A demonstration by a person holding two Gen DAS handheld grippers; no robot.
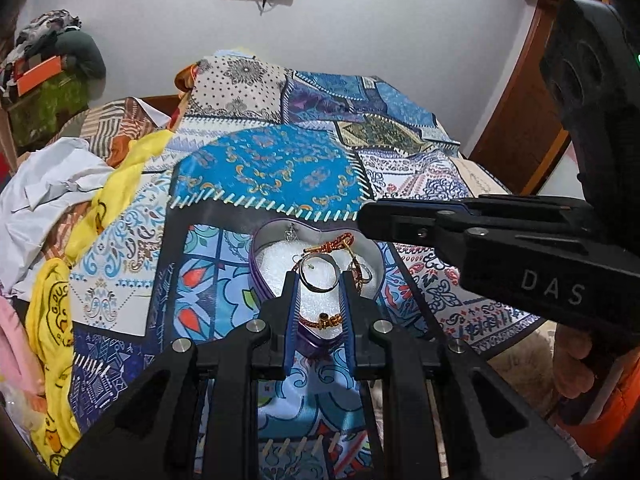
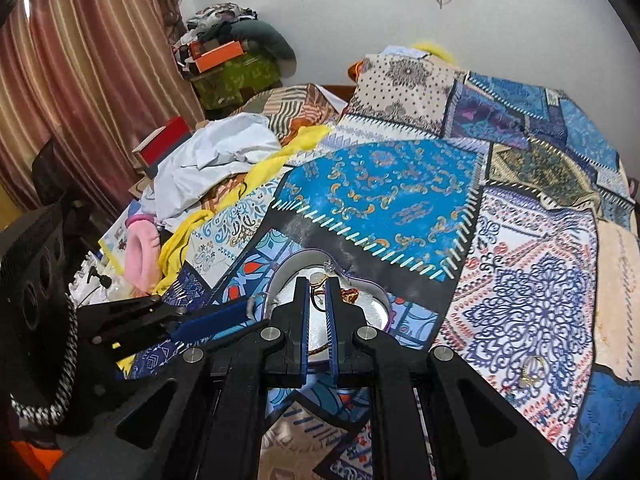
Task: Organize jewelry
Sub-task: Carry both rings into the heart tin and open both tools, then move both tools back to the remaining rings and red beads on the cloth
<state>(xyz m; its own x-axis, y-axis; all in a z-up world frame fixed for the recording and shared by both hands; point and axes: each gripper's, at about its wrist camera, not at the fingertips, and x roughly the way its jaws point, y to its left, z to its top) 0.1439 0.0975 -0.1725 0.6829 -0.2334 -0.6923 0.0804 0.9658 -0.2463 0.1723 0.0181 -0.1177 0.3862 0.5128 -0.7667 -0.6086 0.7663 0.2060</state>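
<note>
Left wrist view: heart-shaped tin (image 1: 260, 248) sits on the patchwork bedspread (image 1: 264, 168), white padding inside. In the tin: a silver bangle (image 1: 320, 274) at centre, a red-and-gold braided bracelet (image 1: 336, 242) beyond it toward the far lobes, another braided bracelet (image 1: 322, 321) nearer the tin's point, a thin chain (image 1: 291, 234) draped over the far rim. Left gripper (image 1: 319, 280) hovers over the tin's near half, fingers apart, nothing between them. Right gripper (image 1: 366, 218) reaches in from the tin's right side.

Right wrist view: right gripper (image 2: 316, 284) is above the tin (image 2: 280, 276), fingers narrowly parted; a small pale piece (image 2: 316, 279) lies at the tips, but whether it is pinched I cannot tell. A gold ring (image 2: 532, 370) lies loose on the bedspread, well to the right of the tin.

Judgement: step in hand is depositing or arranging pieces in the tin. Next move likely calls for fetching the ring, a low, precise pinch against soft fabric.
</note>
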